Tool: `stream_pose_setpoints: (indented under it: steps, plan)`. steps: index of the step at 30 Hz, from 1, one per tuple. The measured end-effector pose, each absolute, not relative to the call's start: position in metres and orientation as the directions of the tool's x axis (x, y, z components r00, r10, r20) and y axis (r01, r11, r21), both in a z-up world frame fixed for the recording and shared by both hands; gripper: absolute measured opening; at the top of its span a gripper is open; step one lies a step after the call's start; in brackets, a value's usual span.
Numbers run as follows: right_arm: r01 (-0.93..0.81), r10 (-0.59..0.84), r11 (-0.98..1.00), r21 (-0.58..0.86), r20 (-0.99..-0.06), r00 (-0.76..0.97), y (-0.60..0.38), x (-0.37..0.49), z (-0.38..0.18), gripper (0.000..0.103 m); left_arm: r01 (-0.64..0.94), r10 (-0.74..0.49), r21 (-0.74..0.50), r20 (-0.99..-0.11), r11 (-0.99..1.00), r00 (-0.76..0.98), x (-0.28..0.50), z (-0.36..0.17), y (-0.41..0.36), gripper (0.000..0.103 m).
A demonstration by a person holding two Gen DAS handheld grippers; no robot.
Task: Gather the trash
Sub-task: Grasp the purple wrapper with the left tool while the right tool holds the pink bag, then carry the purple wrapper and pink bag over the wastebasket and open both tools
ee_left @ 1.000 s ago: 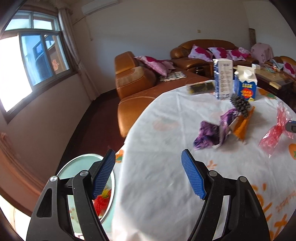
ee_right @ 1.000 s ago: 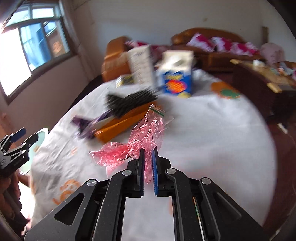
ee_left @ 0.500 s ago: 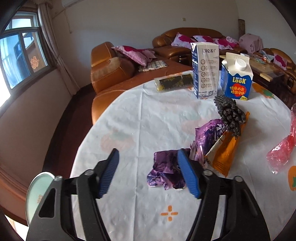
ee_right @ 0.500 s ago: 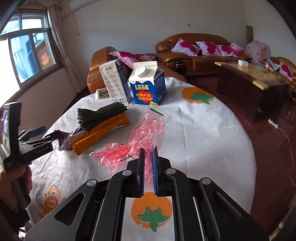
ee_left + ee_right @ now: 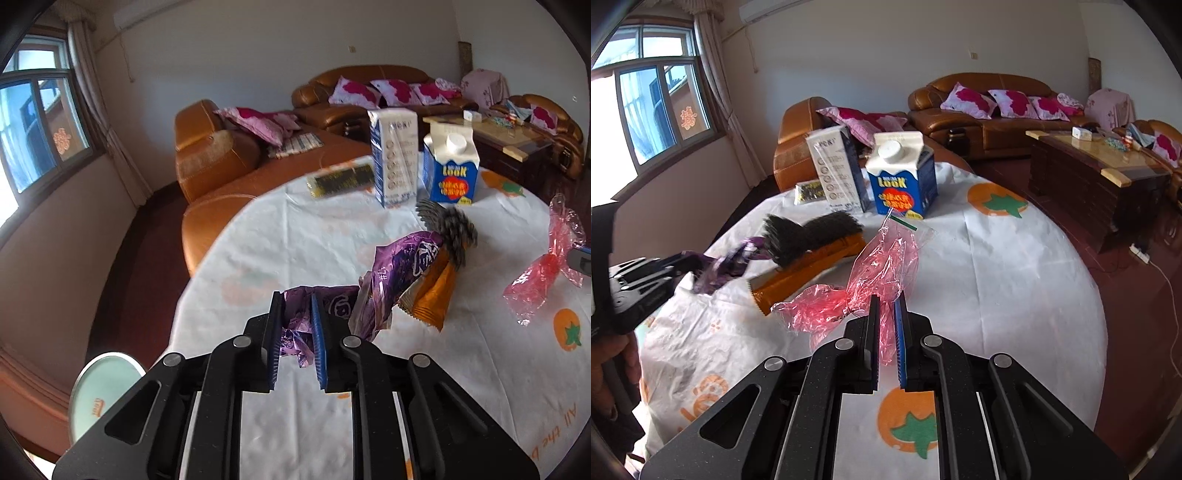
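**Q:** What could go wrong from here?

**A:** My left gripper [image 5: 297, 338] is nipped on the purple wrapper [image 5: 295, 325] with its pads drawn narrow, and only a crumpled fold sits between them. As I judge it, thin foil could slide free when I lift. The wrapper touches a second purple packet [image 5: 402, 266] just to its right, which leans on the orange packet [image 5: 434, 299]; a snag there could drag both along or tip the dark bristly bundle [image 5: 448, 232] resting on top. My right gripper [image 5: 886, 341] is closed to a narrow gap on the pink cellophane bag [image 5: 882, 266]; most of the bag hangs loose beyond the pads, so it may tear or brush the counter [image 5: 1015, 266].

**Q:** How do the task's things look, and where are they?

**A:** The purple wrapper is glossy and crumpled, at the near left part of the counter, close to its edge. The pink bag is translucent and wrinkled, with a clear green-striped sealing strip at its far end; it is held near the middle of the counter, right of the orange packet. Farther off stand the blue milk carton [image 5: 903, 182] and the tall white carton [image 5: 836, 170], side by side, with a flat dark packet [image 5: 341, 179] to their left. A round bin [image 5: 105, 397] shows on the floor below the near left edge.
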State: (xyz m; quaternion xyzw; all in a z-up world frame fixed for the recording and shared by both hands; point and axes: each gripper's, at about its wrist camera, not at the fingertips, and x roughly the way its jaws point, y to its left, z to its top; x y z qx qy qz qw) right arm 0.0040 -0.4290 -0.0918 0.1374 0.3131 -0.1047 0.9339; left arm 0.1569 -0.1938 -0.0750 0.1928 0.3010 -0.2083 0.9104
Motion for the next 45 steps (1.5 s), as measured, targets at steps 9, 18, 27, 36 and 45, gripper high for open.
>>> stream_pose_setpoints:
  steps: [9,18,27,36,45]
  plan:
    - [0.212,-0.072,0.959,0.187,-0.565,0.822,-0.391,0.013,-0.070,0.008,0.379,-0.178,0.278,-0.549,0.883,0.817,0.124,-0.052,-0.126,0.015]
    - [0.118,0.003,0.976,0.184,-0.553,0.833,-0.345,0.038,-0.064,0.008,0.264,-0.071,0.304,-0.524,0.915,0.849,0.113,-0.049,-0.069,0.015]
    - [0.014,0.085,0.985,0.173,-0.549,0.831,-0.296,0.069,-0.057,0.008,0.149,0.047,0.333,-0.513,0.931,0.857,0.115,-0.054,-0.020,0.015]
    - [-0.059,0.136,0.986,0.154,-0.560,0.817,-0.252,0.101,-0.058,0.008,0.055,0.125,0.317,-0.520,0.947,0.845,0.126,-0.055,0.022,0.015]
    - [-0.124,0.179,0.983,0.133,-0.578,0.796,-0.211,0.126,-0.061,0.008,-0.021,0.190,0.307,-0.532,0.952,0.825,0.137,-0.060,0.051,0.015]
